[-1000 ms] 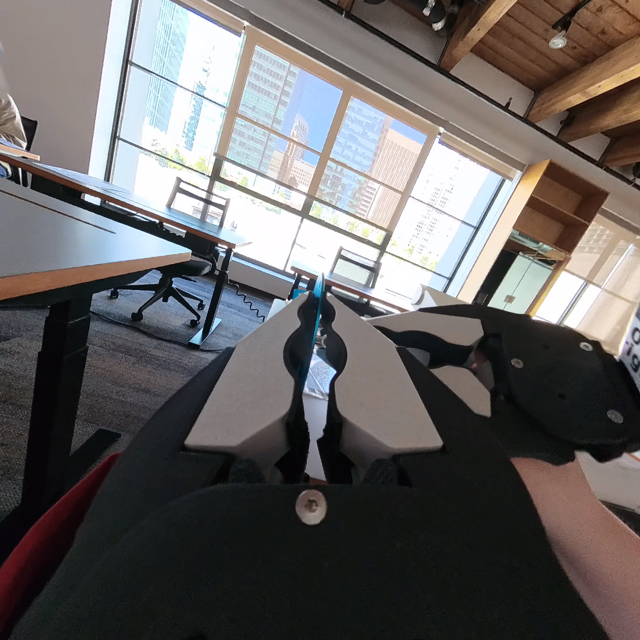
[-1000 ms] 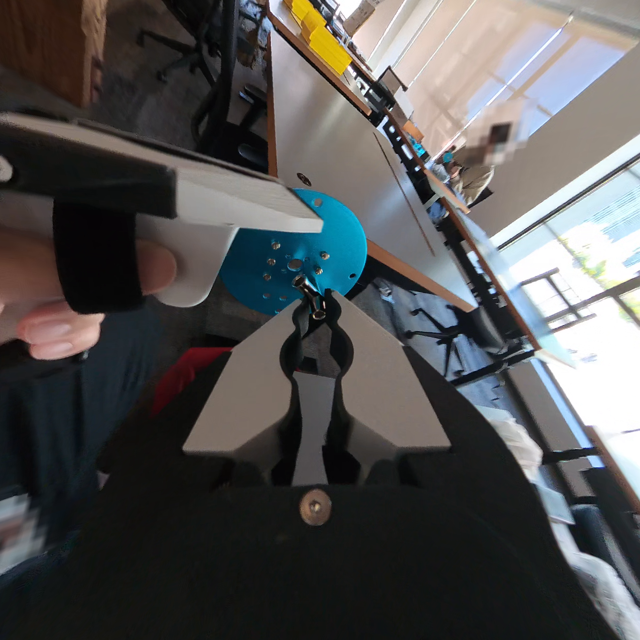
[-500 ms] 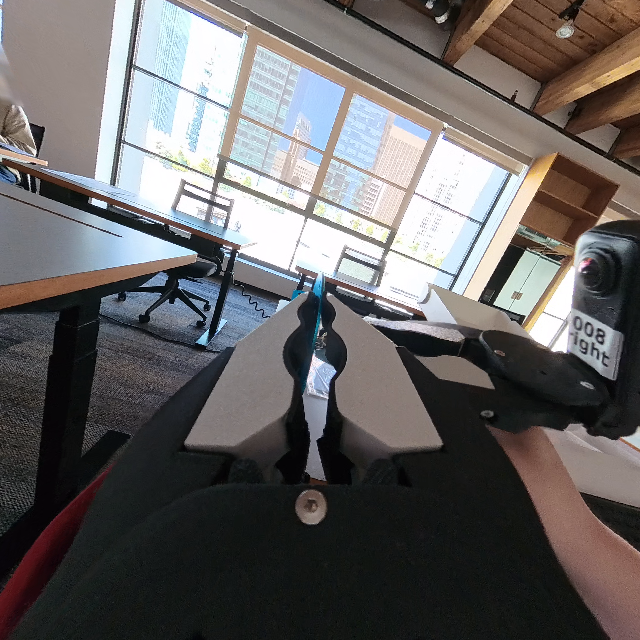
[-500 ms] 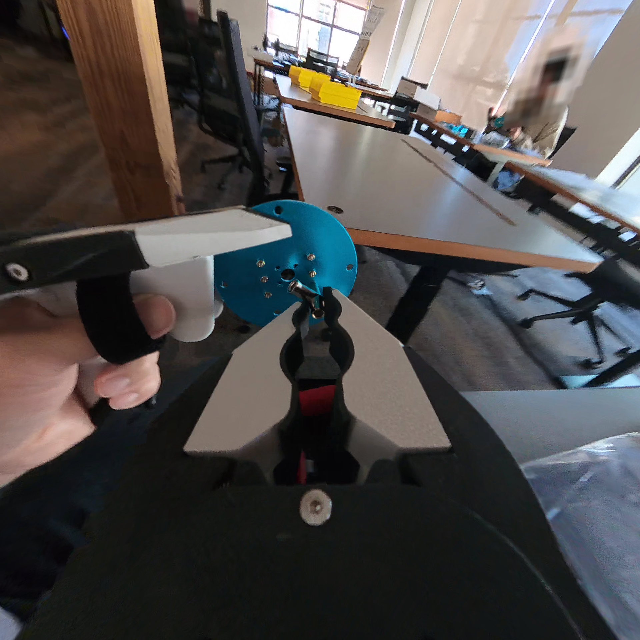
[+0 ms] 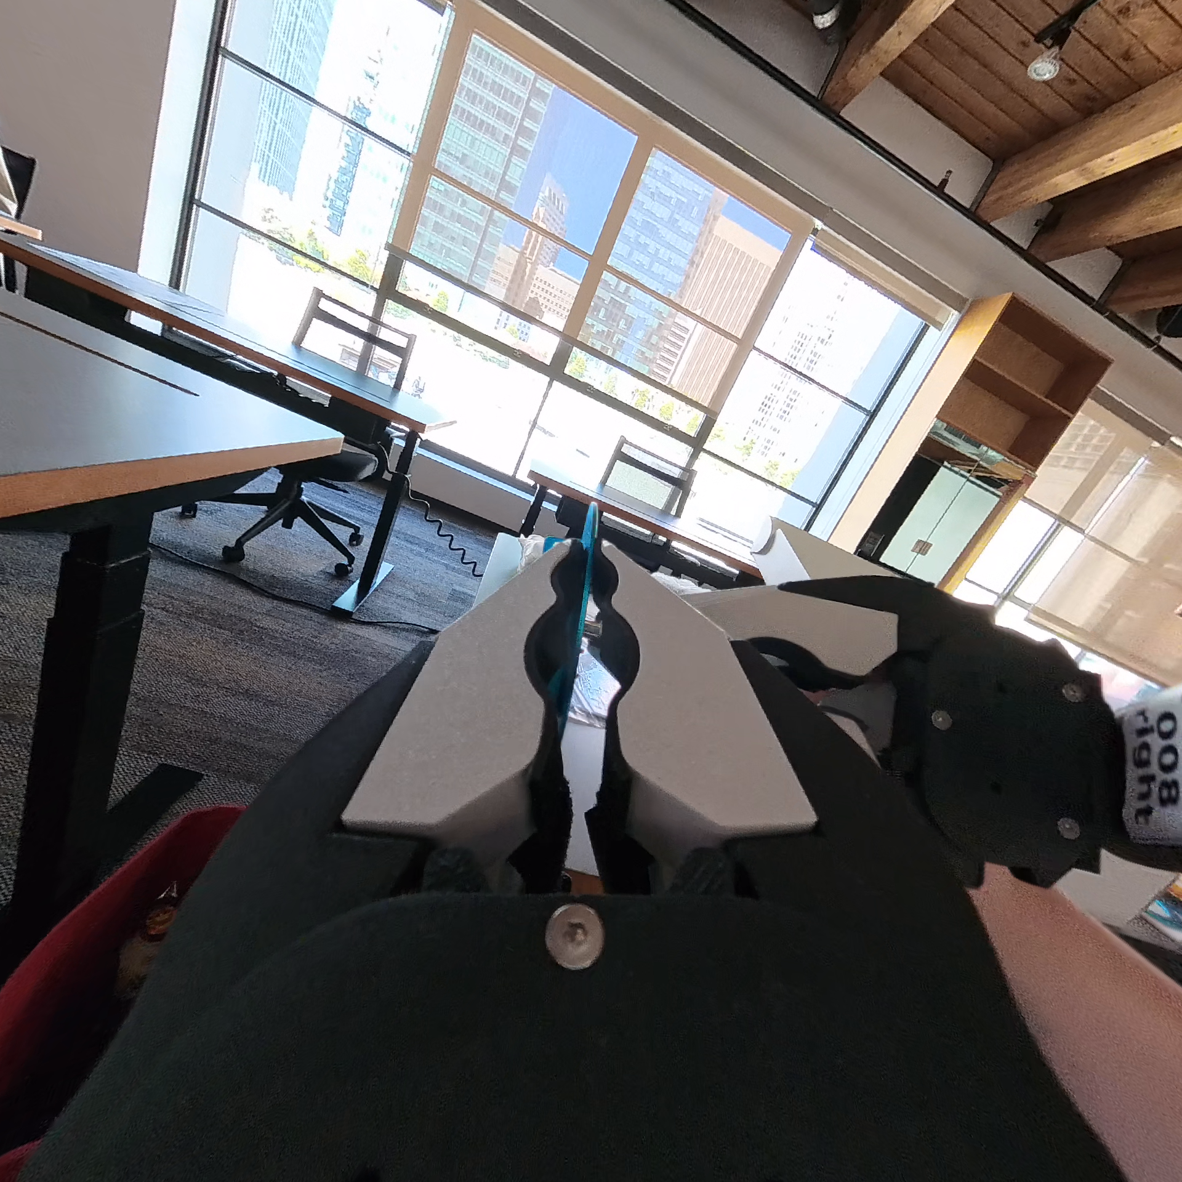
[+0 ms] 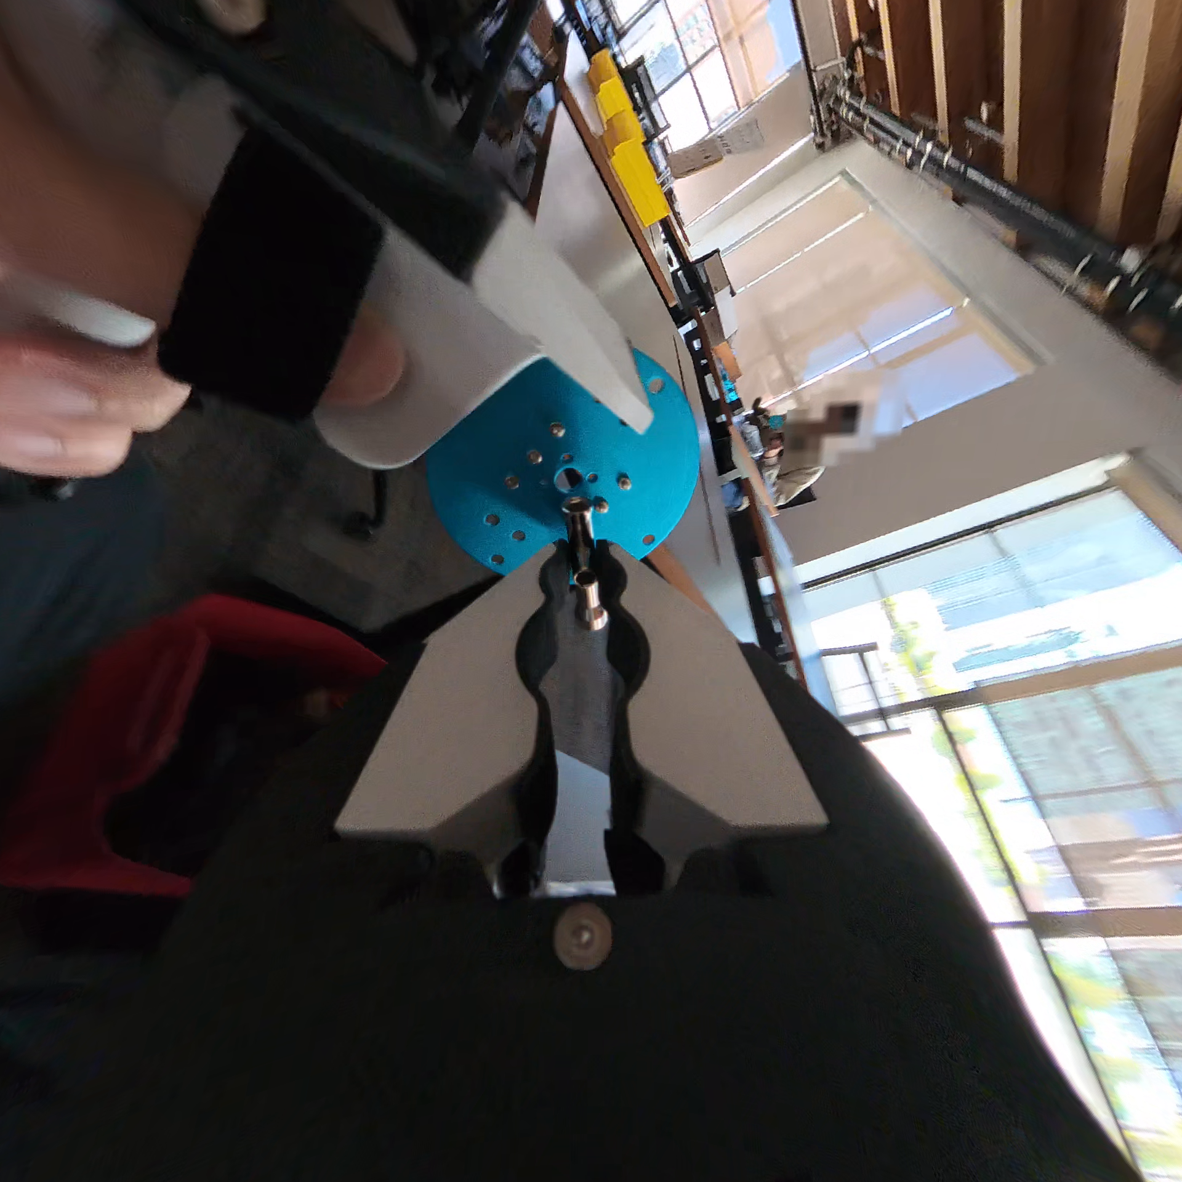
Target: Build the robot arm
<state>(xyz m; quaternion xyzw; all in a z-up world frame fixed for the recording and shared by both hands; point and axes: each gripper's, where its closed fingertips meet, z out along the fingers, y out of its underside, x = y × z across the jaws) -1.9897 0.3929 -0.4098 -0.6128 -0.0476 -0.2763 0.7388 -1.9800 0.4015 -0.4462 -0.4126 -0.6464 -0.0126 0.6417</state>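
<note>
My left gripper (image 5: 587,555) is shut on a thin blue round plate (image 5: 579,607), seen edge-on between its fingers. In the right wrist view the blue plate (image 6: 512,467) shows face-on with several small holes, held in the air by the left gripper (image 6: 630,409), whose grey finger lies across the plate's top edge. My right gripper (image 6: 581,551) is shut on a small silver metal pin (image 6: 582,563). The pin's tip touches or sits just at the plate's face beside its centre hole. The right gripper's body (image 5: 998,723) shows at the right of the left wrist view.
A long dark desk with a wooden edge (image 5: 115,416) stands to the left, with office chairs (image 5: 300,505) and large windows (image 5: 550,268) behind. A red object (image 6: 160,723) lies low on the left. Yellow bins (image 6: 630,160) sit on a far desk. A person (image 6: 793,473) sits farther off. The gap from one gripper's tips to the other's is roughly 4 cm.
The right gripper has rolled, so its view has tilted. The pin now points straight at the plate's centre holes. The left gripper still holds the plate and has barely moved.
</note>
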